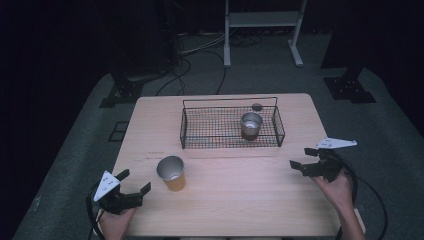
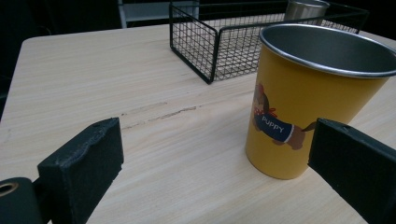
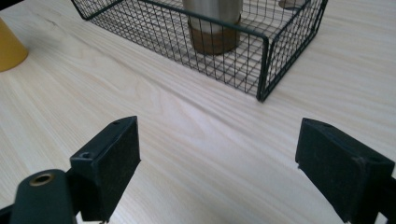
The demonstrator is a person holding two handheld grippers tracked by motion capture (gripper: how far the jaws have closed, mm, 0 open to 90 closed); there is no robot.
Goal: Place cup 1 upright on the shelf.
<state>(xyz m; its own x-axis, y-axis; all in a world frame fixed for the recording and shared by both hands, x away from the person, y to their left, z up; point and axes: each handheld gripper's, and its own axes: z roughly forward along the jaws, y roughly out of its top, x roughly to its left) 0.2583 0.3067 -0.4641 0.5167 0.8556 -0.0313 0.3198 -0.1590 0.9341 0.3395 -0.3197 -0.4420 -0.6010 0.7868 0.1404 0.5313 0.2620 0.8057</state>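
Note:
A yellow metal cup [image 1: 171,173] with a cartoon dog and the word PUPPY [image 2: 303,100] stands upright on the wooden table, in front of the black wire basket [image 1: 190,136]. A silver cup [image 1: 251,125] stands upright inside the basket toward its right side [image 3: 213,25]. My left gripper [image 1: 134,181] is open at the table's front left, just left of the yellow cup, holding nothing [image 2: 215,172]. At the right edge of the table my right gripper [image 1: 301,159] is open and empty [image 3: 217,168], a little in front of the basket's right corner [image 3: 262,70].
The light wooden table [image 1: 240,190] has bare surface between the two grippers. A small dark round spot [image 1: 257,107] lies behind the basket. On the floor beyond are cables [image 1: 200,55], a white frame [image 1: 262,30] and black stand bases [image 1: 350,87].

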